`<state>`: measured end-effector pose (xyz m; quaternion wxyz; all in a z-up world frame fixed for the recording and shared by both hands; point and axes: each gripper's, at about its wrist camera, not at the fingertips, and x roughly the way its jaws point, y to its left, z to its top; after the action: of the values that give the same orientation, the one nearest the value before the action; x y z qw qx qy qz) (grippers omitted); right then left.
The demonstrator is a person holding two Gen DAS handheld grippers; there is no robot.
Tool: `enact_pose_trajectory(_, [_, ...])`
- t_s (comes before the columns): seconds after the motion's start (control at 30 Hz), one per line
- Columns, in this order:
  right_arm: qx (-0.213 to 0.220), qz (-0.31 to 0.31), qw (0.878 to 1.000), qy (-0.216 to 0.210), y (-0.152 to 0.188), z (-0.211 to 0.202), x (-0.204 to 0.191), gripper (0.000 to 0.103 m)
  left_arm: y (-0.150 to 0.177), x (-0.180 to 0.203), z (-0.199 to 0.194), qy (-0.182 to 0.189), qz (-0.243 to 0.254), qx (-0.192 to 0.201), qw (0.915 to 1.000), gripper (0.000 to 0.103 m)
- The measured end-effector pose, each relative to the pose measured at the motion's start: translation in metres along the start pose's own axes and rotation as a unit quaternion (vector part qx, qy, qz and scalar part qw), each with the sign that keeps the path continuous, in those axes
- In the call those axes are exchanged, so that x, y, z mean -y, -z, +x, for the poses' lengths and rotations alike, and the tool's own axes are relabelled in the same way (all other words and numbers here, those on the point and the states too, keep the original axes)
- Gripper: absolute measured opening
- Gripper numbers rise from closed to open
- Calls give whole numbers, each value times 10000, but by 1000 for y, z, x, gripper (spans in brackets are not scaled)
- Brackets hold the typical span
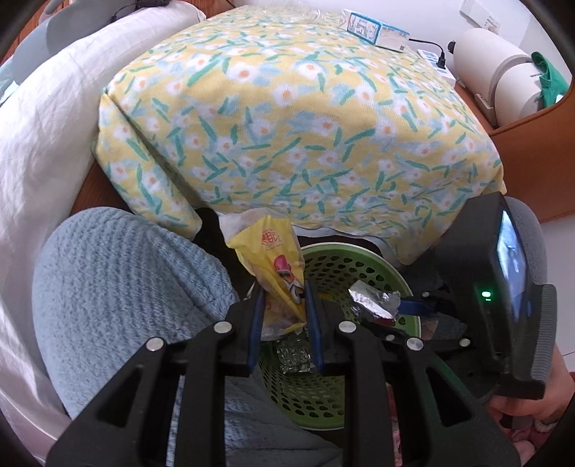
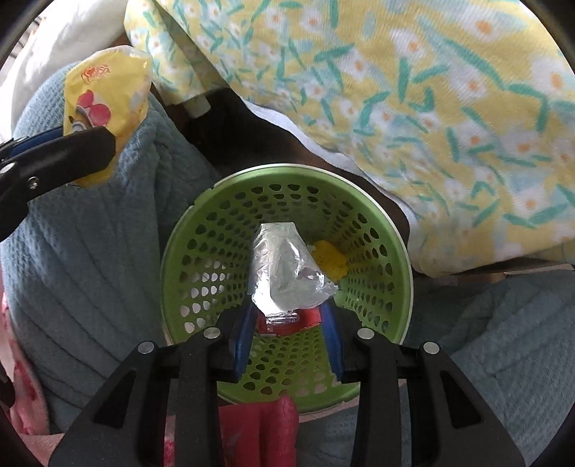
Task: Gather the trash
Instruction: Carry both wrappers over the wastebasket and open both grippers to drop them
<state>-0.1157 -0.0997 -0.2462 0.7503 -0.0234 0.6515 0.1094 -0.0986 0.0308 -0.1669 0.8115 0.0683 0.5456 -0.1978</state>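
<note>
A green perforated waste basket (image 2: 377,230) stands on the floor between light blue blankets. My right gripper (image 2: 289,309) hangs over its mouth, shut on a crumpled silver foil wrapper (image 2: 284,273) with a red end. A yellow scrap (image 2: 330,260) lies inside the basket. My left gripper (image 1: 284,309) is shut on a yellow snack bag (image 1: 273,258) with a cartoon print, held just left of the basket (image 1: 359,266). In the right wrist view the same yellow bag (image 2: 107,93) and the left gripper's fingers (image 2: 72,154) show at the upper left. The silver wrapper (image 1: 373,301) also appears in the left wrist view, and more foil (image 1: 293,354) lies lower in the basket.
A table under a yellow flowered cloth (image 1: 287,118) overhangs the basket's far side. A blue-white carton (image 1: 377,30) sits on the cloth at the back. Light blue blanket (image 1: 118,287) lies left, white bedding (image 1: 46,125) beyond. A person's hand (image 1: 532,406) holds the right gripper.
</note>
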Motion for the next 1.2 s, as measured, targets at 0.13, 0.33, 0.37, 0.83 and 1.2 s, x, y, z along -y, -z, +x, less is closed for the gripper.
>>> enact_pose_trajectory(0.13, [-98, 34, 9999, 31, 3, 15, 7, 38, 1, 9, 5, -5, 131, -86, 9999, 22])
enact_pose_trajectory(0.33, [-68, 84, 9999, -12, 6, 22, 7, 75, 2, 14, 10, -17, 178, -164, 9997, 22])
enact_pose_trajectory(0.37, [-66, 113, 9999, -28, 6, 22, 8, 76, 2, 14, 10, -19, 178, -175, 9997, 22])
enact_pose_trajectory(0.83, [-48, 198, 9998, -56, 14, 6, 20, 76, 1, 16, 22, 73, 270, -372, 9989, 22])
enact_pose_trajectory(1.2, [723, 150, 9971, 185, 41, -47, 60, 84, 7, 39, 83, 168, 712, -1180, 9903, 22])
